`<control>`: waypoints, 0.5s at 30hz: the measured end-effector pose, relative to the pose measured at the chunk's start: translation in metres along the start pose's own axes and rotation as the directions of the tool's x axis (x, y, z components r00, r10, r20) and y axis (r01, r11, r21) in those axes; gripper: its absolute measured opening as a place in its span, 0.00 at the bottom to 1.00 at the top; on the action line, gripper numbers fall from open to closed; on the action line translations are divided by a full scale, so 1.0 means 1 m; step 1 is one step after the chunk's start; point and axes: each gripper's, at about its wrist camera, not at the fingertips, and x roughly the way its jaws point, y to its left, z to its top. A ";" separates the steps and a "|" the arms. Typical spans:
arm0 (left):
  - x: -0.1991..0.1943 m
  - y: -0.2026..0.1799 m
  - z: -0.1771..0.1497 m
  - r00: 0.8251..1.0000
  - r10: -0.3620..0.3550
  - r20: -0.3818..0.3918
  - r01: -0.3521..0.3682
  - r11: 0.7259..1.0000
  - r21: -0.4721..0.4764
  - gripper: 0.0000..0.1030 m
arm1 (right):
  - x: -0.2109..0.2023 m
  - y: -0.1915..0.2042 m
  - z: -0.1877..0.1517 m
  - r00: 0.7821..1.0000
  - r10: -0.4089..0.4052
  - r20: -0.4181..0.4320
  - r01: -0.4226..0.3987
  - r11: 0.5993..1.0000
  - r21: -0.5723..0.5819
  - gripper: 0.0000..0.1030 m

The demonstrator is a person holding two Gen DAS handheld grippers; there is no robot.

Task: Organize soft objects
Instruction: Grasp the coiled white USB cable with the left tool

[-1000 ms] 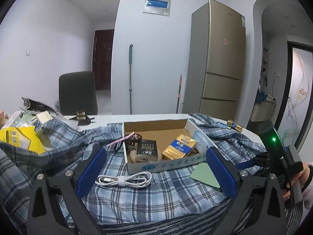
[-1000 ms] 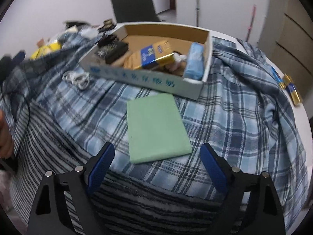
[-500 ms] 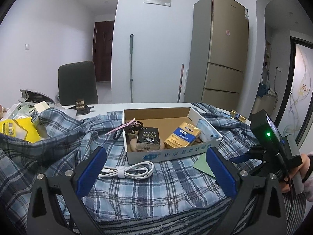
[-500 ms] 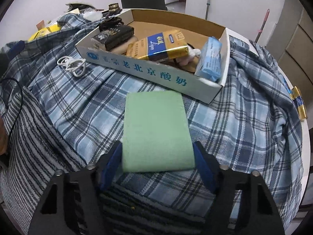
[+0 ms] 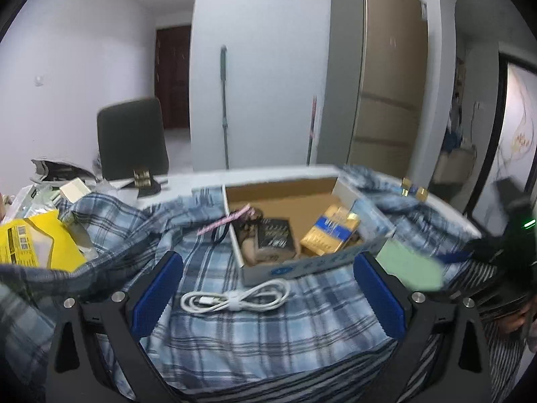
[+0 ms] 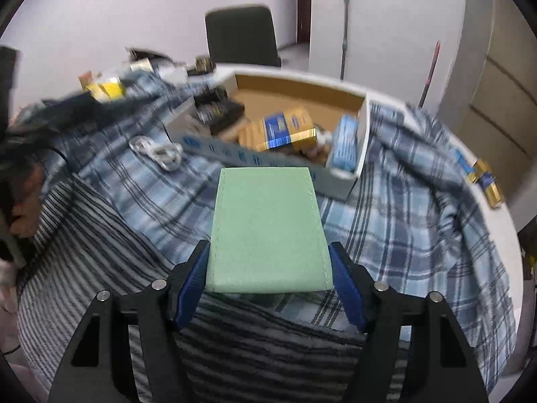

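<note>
Right wrist view: the right gripper [image 6: 269, 280] has its jaws closed in on a folded green cloth [image 6: 268, 228], one blue pad pressed against each long side. The cloth juts forward from the jaws, flat and level, lifted above a blue plaid blanket [image 6: 396, 228] that covers the counter. Just beyond the cloth's far edge sits a shallow cardboard box [image 6: 364, 134] holding a gold and blue packet [image 6: 285, 127], a dark packet [image 6: 221, 114] and a pale blue tissue pack [image 6: 345, 144]. A coiled white cable [image 6: 157, 149] lies on the blanket ahead and to the left of the jaws.

Left wrist view: the left gripper [image 5: 266, 294] has its jaws spread wide and holds nothing. The white cable [image 5: 235, 299] lies on the blanket between the two blue pads, with the box [image 5: 302, 265] just beyond it. The green cloth [image 5: 411, 265] shows ahead and to the right of the jaws, beside the box's near corner, blurred. A yellow bag [image 5: 30, 245] sits far to the left.
</note>
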 end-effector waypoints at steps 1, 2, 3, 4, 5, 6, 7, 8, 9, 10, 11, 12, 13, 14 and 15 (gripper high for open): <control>0.005 0.003 0.001 0.999 -0.004 -0.033 0.004 1.000 0.005 1.00 | -0.007 0.001 0.000 1.000 0.004 0.028 -0.004 1.000 0.009 0.67; 0.011 0.007 0.002 0.998 -0.007 -0.068 0.007 1.000 0.008 0.98 | -0.012 0.001 0.002 0.999 0.005 0.053 -0.006 1.000 0.017 0.67; 0.019 0.010 0.004 0.993 -0.010 -0.122 0.012 1.000 0.017 0.91 | -0.019 0.002 0.004 0.996 0.001 0.086 -0.003 1.000 0.025 0.67; 0.027 0.012 0.004 0.986 -0.025 -0.165 0.030 0.999 0.030 0.88 | -0.023 0.002 0.006 0.994 -0.004 0.111 0.001 1.000 0.028 0.67; 0.033 0.013 0.003 0.980 -0.037 -0.196 0.046 0.998 0.044 0.87 | -0.026 0.004 0.008 0.991 -0.006 0.131 0.003 1.000 0.028 0.67; 0.039 0.013 0.002 0.973 -0.038 -0.225 0.054 0.997 0.062 0.86 | -0.028 0.005 0.011 0.989 -0.004 0.146 0.000 1.000 0.026 0.67; 0.046 0.011 0.000 0.966 -0.035 -0.256 0.059 0.995 0.085 0.86 | -0.031 0.006 0.011 0.987 0.000 0.159 -0.004 1.000 0.027 0.67; 0.051 0.009 -0.003 0.961 -0.037 -0.276 0.066 0.993 0.096 0.86 | -0.032 0.006 0.012 0.986 0.005 0.167 -0.010 1.000 0.029 0.67; 0.057 0.007 -0.006 0.951 -0.041 -0.307 0.075 0.992 0.101 0.86 | -0.032 0.007 0.013 0.986 0.016 0.169 -0.021 0.999 0.030 0.67; 0.062 0.006 -0.008 0.944 -0.042 -0.328 0.079 0.992 0.100 0.86 | -0.030 0.009 0.013 0.986 0.030 0.166 -0.035 0.999 0.026 0.67; 0.067 0.004 -0.010 0.938 -0.043 -0.343 0.083 0.991 0.104 0.86 | -0.029 0.010 0.011 0.986 0.037 0.163 -0.041 0.999 0.022 0.67; 0.072 0.002 -0.013 0.935 -0.035 -0.353 0.083 0.989 0.121 0.85 | -0.029 0.012 0.010 0.986 0.039 0.160 -0.042 0.999 0.017 0.67; 0.075 -0.001 -0.014 0.934 -0.023 -0.357 0.078 0.987 0.141 0.84 | -0.028 0.013 0.008 0.987 0.045 0.157 -0.047 0.999 0.011 0.67; 0.080 -0.005 -0.016 0.933 0.007 -0.359 0.061 0.982 0.179 0.79 | -0.027 0.014 0.007 0.987 0.051 0.154 -0.053 0.999 0.007 0.67; 0.086 -0.011 -0.018 0.933 0.051 -0.357 0.038 0.971 0.236 0.76 | -0.026 0.014 0.006 0.987 0.055 0.153 -0.057 0.998 0.006 0.67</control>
